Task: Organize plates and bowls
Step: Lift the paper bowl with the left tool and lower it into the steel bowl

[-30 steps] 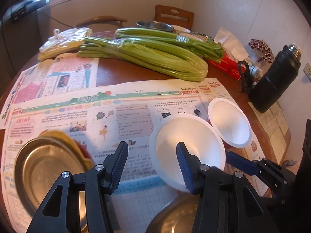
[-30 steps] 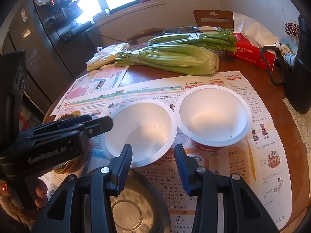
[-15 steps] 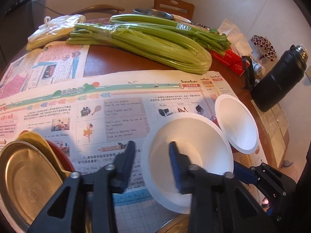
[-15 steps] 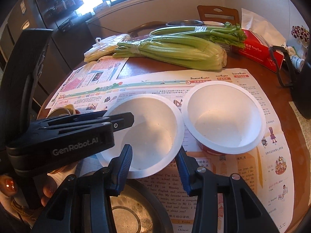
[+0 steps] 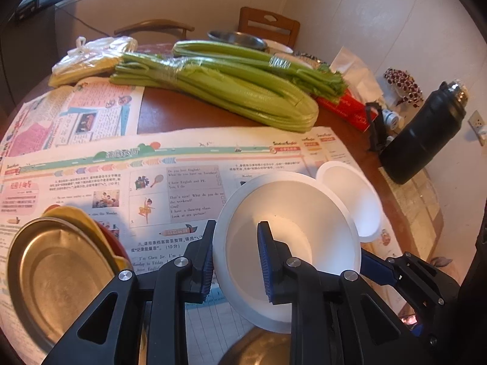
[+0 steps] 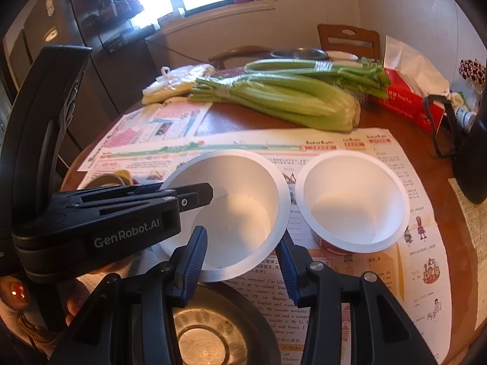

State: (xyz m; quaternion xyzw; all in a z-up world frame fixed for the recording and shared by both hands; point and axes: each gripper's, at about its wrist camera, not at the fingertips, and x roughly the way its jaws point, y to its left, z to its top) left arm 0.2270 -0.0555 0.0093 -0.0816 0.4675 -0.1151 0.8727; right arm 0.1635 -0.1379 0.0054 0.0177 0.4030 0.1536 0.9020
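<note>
The left tool point(image 5: 236, 261) was clamped on the near rim of a white bowl point(image 5: 292, 231), one blue pad inside the bowl and the other against its outer wall, and the bowl hung tilted with its near edge above the metal plate point(image 6: 213, 334) that lay at the table's front. The right tool point(image 6: 242, 263) stood with its jaws drawn in to their narrowest though still apart, one finger on either side of the same bowl's near rim, and whether its pads touched the bowl could not be told. A second white bowl point(image 6: 353, 200), red at its base, sat upright on the newspaper point(image 5: 127, 182) just to the right of the first, their rims nearly meeting. At the left edge of the table point(image 5: 188, 115) a stack of plates point(image 5: 57, 276) showed a metal one on top with yellow and red rims beneath. Farther back lay two bundles of celery point(image 5: 231, 91), a plastic bag point(image 5: 91, 57), a red tissue box point(image 6: 408, 100) and a black flask point(image 5: 423, 133).
</note>
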